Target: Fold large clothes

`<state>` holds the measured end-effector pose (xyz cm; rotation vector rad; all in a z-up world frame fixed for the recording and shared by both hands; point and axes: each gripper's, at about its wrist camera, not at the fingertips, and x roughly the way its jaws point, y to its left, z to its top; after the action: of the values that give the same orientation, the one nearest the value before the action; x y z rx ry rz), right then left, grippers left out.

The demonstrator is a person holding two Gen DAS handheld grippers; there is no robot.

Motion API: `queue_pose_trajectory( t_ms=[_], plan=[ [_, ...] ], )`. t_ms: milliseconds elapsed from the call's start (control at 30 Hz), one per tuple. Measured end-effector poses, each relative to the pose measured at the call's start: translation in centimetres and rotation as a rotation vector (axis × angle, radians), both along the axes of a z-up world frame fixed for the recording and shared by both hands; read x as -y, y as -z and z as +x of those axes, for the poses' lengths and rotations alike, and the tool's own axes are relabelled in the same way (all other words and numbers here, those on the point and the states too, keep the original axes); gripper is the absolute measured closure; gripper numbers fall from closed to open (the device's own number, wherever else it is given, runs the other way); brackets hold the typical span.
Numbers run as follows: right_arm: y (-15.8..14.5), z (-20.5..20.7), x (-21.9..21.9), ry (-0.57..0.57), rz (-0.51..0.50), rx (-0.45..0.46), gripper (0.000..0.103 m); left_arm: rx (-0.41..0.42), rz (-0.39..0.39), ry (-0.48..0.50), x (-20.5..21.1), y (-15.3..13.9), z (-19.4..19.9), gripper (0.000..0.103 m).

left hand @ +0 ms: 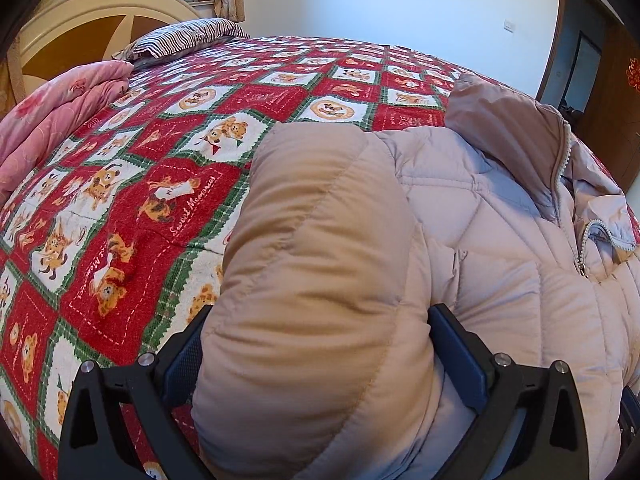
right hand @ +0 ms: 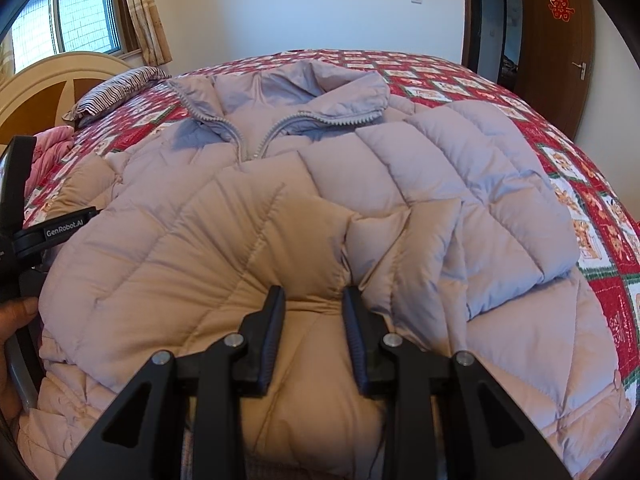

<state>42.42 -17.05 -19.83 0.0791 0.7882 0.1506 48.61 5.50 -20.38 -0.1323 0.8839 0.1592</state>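
Daylit window (right hand: 84, 12), white wall (right hand: 312, 4), brown door (right hand: 560, 40), cream headboard (left hand: 92, 24)

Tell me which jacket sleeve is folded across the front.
The sleeve on the right in the right wrist view, slanting over the chest. The other sleeve lies along the jacket's edge, between the left gripper's open jaws.

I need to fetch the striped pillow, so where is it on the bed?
In both views the striped pillow lies far left, against the headboard, beyond the jacket.

The jacket (right hand: 320, 200) runs off the bottom edge in both views, its hem unseen. A hand (right hand: 16, 344) is cropped at the left edge.
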Motion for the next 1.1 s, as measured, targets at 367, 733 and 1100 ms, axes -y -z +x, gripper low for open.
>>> queue_pose_trajectory(
  t_ms=[367,733,1100],
  plan=[
    [0.1,0.1,-0.5,0.005,-0.032,0.001,0.072,-0.001,0.005,0.001,-0.1,0.0,-0.1,0.001],
    [0.2,0.1,-0.8,0.011,-0.06,0.004,0.072,-0.001,0.009,0.002,0.0,0.0,0.0,0.001],
    [0.1,0.0,-0.7,0.006,-0.054,0.004,0.07,-0.05,-0.035,0.016,-0.6,-1.0,-0.5,0.001]
  ],
)
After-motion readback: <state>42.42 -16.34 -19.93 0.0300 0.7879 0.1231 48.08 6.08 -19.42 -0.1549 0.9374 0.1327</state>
